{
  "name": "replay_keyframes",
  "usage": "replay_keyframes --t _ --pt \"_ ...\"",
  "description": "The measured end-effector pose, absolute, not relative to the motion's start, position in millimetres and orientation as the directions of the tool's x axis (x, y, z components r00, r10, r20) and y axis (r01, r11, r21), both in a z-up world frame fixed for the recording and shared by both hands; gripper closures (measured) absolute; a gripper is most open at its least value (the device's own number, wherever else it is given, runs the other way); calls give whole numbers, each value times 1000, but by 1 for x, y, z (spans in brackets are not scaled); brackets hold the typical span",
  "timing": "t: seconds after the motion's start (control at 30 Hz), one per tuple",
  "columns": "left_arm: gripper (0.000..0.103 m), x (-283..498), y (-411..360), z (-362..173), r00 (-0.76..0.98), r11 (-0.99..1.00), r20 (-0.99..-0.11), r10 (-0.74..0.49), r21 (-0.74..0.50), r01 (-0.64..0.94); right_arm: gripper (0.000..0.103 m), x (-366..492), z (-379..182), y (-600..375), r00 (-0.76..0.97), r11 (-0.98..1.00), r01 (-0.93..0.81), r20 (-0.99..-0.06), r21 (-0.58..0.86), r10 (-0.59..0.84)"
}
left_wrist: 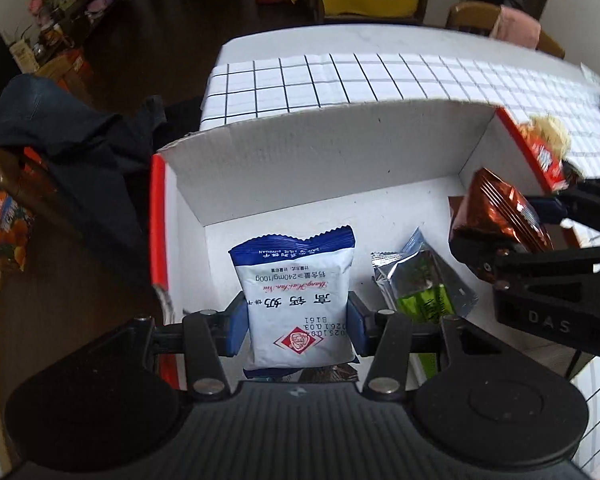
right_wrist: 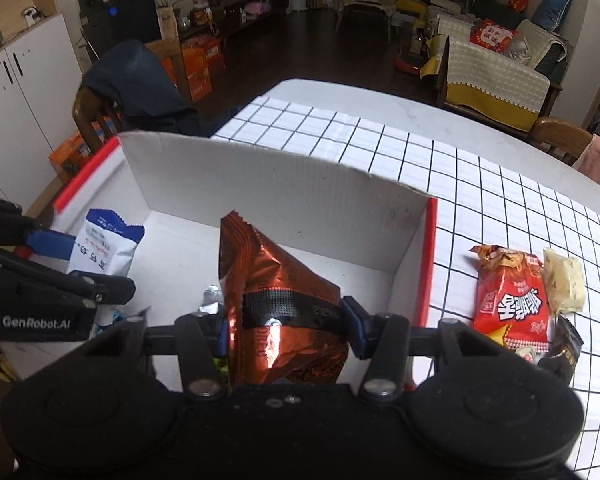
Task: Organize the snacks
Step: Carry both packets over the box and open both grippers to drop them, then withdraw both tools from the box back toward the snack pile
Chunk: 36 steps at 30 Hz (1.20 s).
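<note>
My left gripper [left_wrist: 298, 330] is shut on a white and blue biscuit packet [left_wrist: 296, 292] and holds it over the open white cardboard box [left_wrist: 300, 168]. The packet also shows at the left in the right wrist view [right_wrist: 106, 246]. My right gripper [right_wrist: 286, 330] is shut on a shiny copper-brown snack packet [right_wrist: 276, 304] above the box's right part; it shows at the right of the left wrist view [left_wrist: 500, 216]. A silver and green packet [left_wrist: 424, 280] lies on the box floor between the two grippers.
The box has red-trimmed side walls [right_wrist: 428, 256] and stands on a checked tablecloth [right_wrist: 500, 208]. A red packet [right_wrist: 512, 300], a pale wrapped snack [right_wrist: 564, 284] and a dark packet [right_wrist: 562, 352] lie on the cloth right of the box. A chair with a dark jacket [left_wrist: 72, 132] stands at the left.
</note>
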<state>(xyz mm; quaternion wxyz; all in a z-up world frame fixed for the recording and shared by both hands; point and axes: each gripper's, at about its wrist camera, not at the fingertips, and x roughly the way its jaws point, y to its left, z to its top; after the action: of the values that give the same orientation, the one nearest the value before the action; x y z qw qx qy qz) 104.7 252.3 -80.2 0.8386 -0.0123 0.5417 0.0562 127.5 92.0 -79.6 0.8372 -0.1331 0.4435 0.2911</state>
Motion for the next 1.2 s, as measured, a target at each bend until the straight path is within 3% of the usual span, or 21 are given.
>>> replay_keyframes --t 0.3,0.6,0.83,1.07,1.2 --pt "54 126 243 -100 288 994 -953 98 82 -69 52 128 -95 107 403 779 -627 -853 7 332" --pt "51 127 246 -102 284 994 -955 85 62 -88 50 127 -96 106 398 781 -624 -856 11 330" --pt "43 115 251 -93 327 992 -943 56 17 -122 40 120 -82 92 402 785 -617 -836 55 374" --pt "37 97 253 -76 385 990 -922 36 -20 -141 39 110 -59 72 417 789 -607 -806 98 421" --pt "34 84 248 -60 437 989 -899 26 -40 -140 29 104 -43 56 430 786 -605 -780 126 455"
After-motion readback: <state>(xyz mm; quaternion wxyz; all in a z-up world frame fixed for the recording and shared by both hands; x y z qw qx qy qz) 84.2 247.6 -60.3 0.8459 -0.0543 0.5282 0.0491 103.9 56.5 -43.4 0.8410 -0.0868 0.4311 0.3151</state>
